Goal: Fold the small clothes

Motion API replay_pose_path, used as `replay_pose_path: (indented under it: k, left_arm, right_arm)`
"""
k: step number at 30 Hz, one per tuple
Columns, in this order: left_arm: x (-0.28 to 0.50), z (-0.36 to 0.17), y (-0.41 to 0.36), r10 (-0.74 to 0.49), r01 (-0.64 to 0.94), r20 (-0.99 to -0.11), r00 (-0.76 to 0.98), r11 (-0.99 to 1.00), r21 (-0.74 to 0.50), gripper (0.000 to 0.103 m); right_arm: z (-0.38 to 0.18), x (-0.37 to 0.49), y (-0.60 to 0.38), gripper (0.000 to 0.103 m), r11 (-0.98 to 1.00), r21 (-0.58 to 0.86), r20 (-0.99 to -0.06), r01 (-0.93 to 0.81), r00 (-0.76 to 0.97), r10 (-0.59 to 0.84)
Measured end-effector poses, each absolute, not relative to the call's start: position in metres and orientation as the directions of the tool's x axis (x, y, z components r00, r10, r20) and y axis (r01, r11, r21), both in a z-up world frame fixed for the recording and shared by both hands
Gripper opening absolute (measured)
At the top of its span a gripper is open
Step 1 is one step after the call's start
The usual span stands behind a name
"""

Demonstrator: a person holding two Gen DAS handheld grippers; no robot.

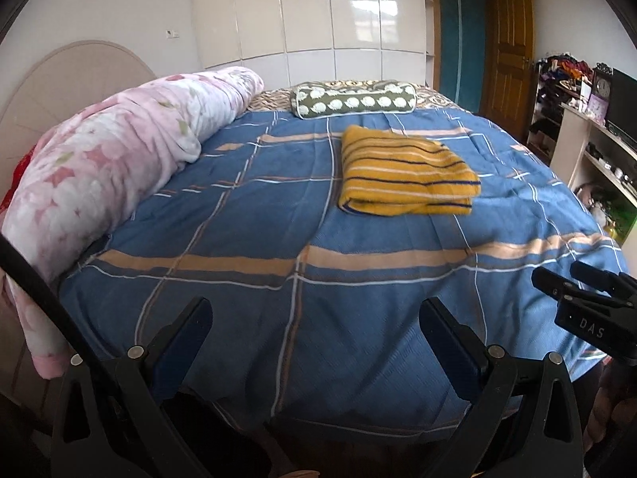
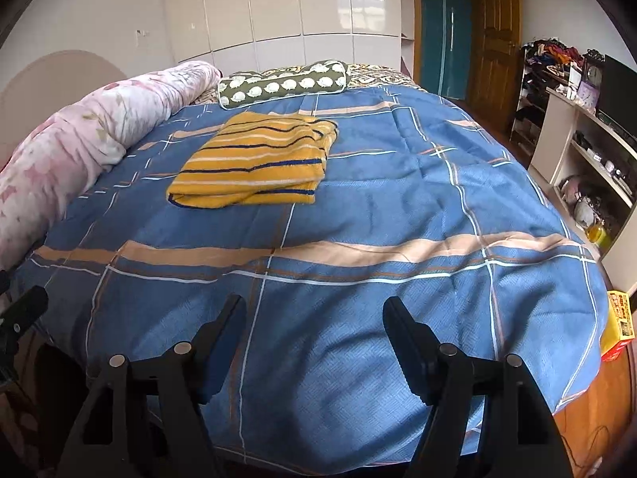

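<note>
The left gripper point(image 1: 314, 318) holds its fingers point(image 1: 191, 326) spread wide over the near edge of the bed point(image 1: 247, 279), gripping nothing. The right gripper point(image 2: 314, 316) is likewise spread and empty. The folded yellow striped garment point(image 1: 406, 171) lies flat well beyond both fingertips, ahead-right of the left pair, ahead-left of the right, just before the green pillow point(image 1: 354, 97).

Left tool point(image 1: 314, 310) and right tool point(image 2: 314, 310) both gape wide, holding nothing.
</note>
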State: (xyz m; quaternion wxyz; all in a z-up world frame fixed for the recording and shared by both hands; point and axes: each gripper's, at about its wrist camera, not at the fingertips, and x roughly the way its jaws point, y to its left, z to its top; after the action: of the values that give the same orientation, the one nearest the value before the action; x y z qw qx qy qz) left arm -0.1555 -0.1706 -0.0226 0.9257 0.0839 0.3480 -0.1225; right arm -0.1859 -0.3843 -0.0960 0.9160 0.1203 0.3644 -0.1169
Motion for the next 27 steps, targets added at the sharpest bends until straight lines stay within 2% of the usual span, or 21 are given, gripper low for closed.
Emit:
replay_pose_path:
  k: [16, 27]
  left_arm:
    - [-0.136, -0.051, -0.175, -0.172, 0.31, -0.753, 0.635, 0.95, 0.044, 0.103]
    - [-0.109, -0.054, -0.167, -0.226, 0.313, -0.761, 0.608, 0.949, -0.032, 0.103]
  right_arm:
    - [-0.128, -0.163, -0.384, 0.075, 0.94, 0.148, -0.764, 0.307, 0.639, -0.088]
    - [-0.088, -0.126, -0.402, 0.075, 0.954, 0.061, -0.749, 0.293, 0.645, -0.15]
